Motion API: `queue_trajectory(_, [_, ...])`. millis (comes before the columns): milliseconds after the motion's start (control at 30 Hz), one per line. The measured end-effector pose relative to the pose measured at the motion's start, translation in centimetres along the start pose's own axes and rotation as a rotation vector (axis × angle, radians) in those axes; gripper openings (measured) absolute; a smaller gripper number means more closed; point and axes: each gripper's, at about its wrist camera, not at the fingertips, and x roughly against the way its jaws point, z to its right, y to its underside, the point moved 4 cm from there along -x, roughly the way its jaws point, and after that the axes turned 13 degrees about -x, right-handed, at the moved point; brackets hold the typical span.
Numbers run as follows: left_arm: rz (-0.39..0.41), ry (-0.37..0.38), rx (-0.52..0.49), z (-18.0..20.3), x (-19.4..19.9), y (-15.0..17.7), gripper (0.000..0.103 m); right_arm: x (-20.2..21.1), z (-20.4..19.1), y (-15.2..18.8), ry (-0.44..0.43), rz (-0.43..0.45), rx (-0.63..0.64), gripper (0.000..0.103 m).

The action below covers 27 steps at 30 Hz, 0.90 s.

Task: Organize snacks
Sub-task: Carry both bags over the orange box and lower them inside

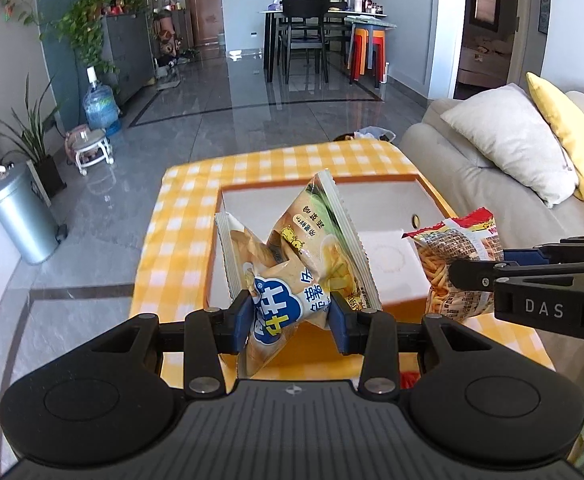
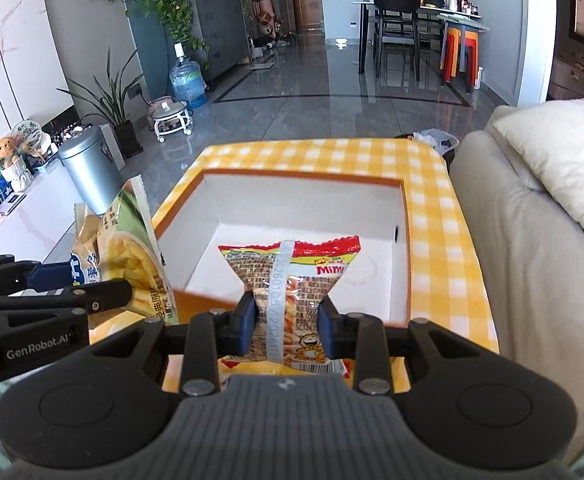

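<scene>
Left gripper (image 1: 290, 312) pinches a beige fries bag (image 1: 303, 256) around its lower middle, blue fingers (image 1: 242, 320) squeezed into the crumpled foil; bag is held up over the near edge of the orange-rimmed white box (image 2: 303, 178) on the yellow checked counter (image 2: 431, 216). Right gripper (image 2: 288, 320) pinches a red Mimi snack bag (image 2: 292, 276) at its waist, fingers pressed in on both sides, bag hanging at the box's near wall, top half over the box interior. Both bags off the counter, neither in the box yet. Risks, as judgement: slick puffy foil may slip out of either pinch if tilted; the two grippers sit near each other so bags could collide on lowering; a release too close to the near wall could leave a bag on the rim or tip it back onto the counter; a hard squeeze may crush contents
</scene>
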Motion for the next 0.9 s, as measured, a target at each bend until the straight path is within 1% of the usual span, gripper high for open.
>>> queue_trajectory(167, [-0.014, -0.003, -0.003, -1.0, -2.0, -1.8, 0.045, -2.2, -0.8, -2.0, 0.0, -0.006, 0.004, 0.029])
queue_trajectory(267, [-0.039, 0.002, -0.009, -1.4, -3.6, -2.5, 0.045, -3.7, -1.2, -3.0, 0.006, -0.013, 0.016, 0.029])
queue_trajectory(500, [-0.128, 0.033, -0.043, -2.4, -7.7, -3.6, 0.045, -8.3, -1.2, -4.9, 0.011, -0.095, 0.016, 0.029])
queue_trajectory(667, [-0.213, 0.044, -0.092, -2.3, -10.5, -3.3, 0.045, -11.9, -0.2, -5.0, 0.028, -0.183, -0.037, 0.029])
queue_trajectory(900, [-0.289, 0.035, -0.16, -1.6, -13.5, -2.8, 0.045, -16.0, 0.4, -3.8, 0.043, -0.284, -0.05, 0.029])
